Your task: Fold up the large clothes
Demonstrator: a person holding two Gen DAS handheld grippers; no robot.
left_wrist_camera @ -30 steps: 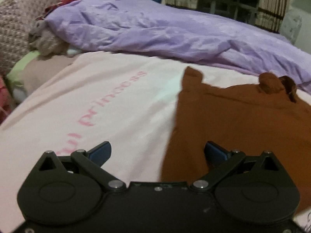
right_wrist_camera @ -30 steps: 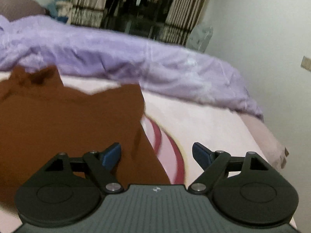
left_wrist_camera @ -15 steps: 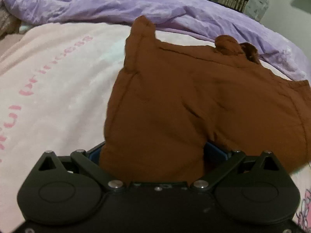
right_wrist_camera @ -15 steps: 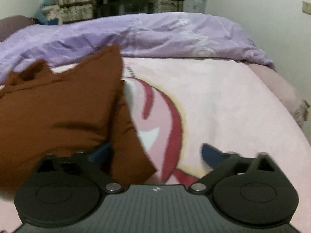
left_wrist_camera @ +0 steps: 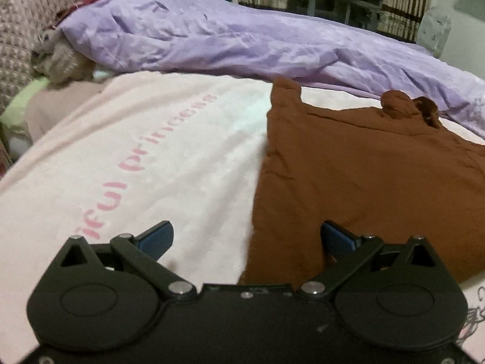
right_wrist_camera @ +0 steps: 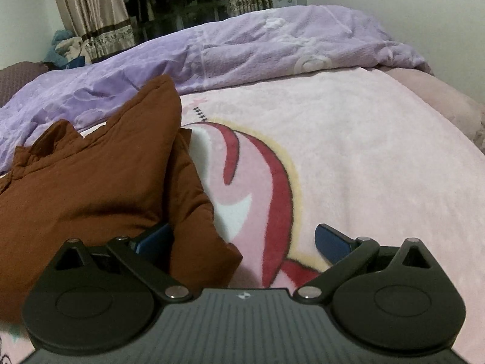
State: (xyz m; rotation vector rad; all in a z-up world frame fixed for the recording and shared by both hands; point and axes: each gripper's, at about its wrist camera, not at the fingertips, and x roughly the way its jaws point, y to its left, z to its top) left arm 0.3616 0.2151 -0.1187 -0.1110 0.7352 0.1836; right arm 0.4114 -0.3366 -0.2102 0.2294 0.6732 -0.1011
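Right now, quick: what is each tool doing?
Left tool: open, holding nothing; the brown garment lies between its fingers.
Right tool: open, holding nothing; a garment corner lies over its left finger.

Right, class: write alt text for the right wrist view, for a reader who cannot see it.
A brown garment lies on a pink blanket, its edge between the fingers of the open right gripper. A rumpled purple duvet lies behind.

brown garment (left_wrist_camera: 363, 182): runs off the right edge in the left wrist view, off the left edge in the right wrist view; near hem hidden behind both tool bodies
pink lettering (left_wrist_camera: 157, 163): first letters hidden behind the left tool (left_wrist_camera: 247, 238)
right tool (right_wrist_camera: 242, 239): left pad partly buried under brown cloth
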